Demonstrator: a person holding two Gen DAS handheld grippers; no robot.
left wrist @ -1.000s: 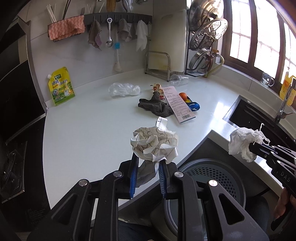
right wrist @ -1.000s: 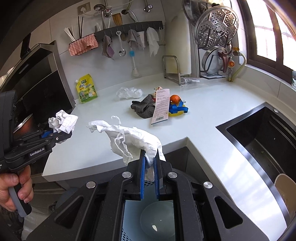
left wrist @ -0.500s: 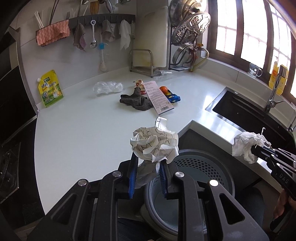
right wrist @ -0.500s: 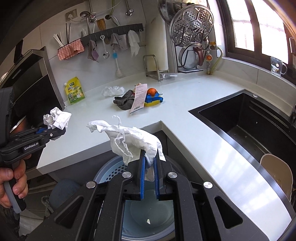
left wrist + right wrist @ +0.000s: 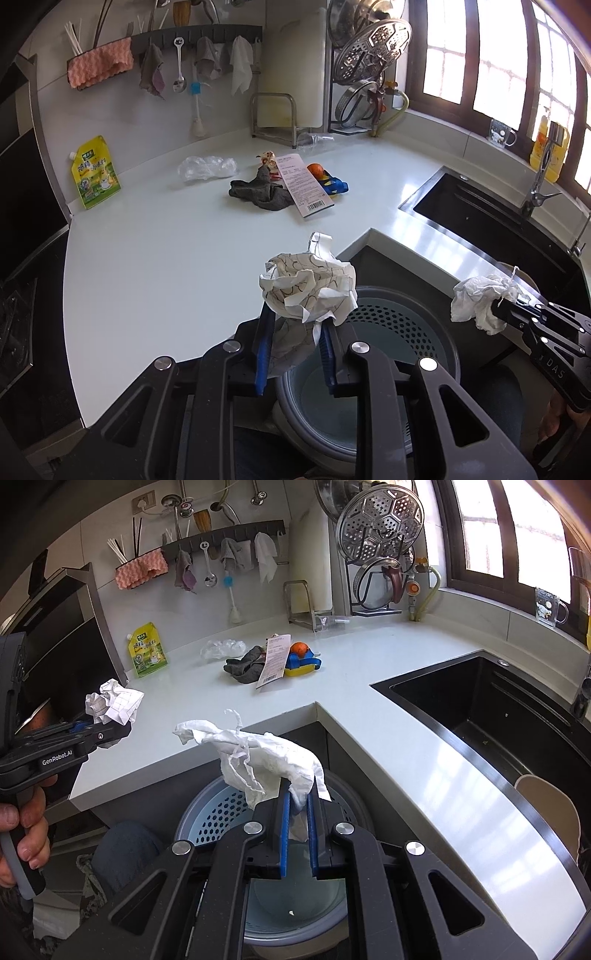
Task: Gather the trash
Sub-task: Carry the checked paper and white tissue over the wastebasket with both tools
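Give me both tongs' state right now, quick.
Left tongs: closed on the patterned crumpled paper, above the bin.
Right tongs: closed on the white tissue, over the same bin.

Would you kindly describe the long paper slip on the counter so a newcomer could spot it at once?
Start at the white counter and look toward the back wall, where a small heap of clutter lies. The slip rests there, overlapping a dark grey cloth and beside an orange fruit. It alone is flat, pale pink and printed, with a barcode at its near end.
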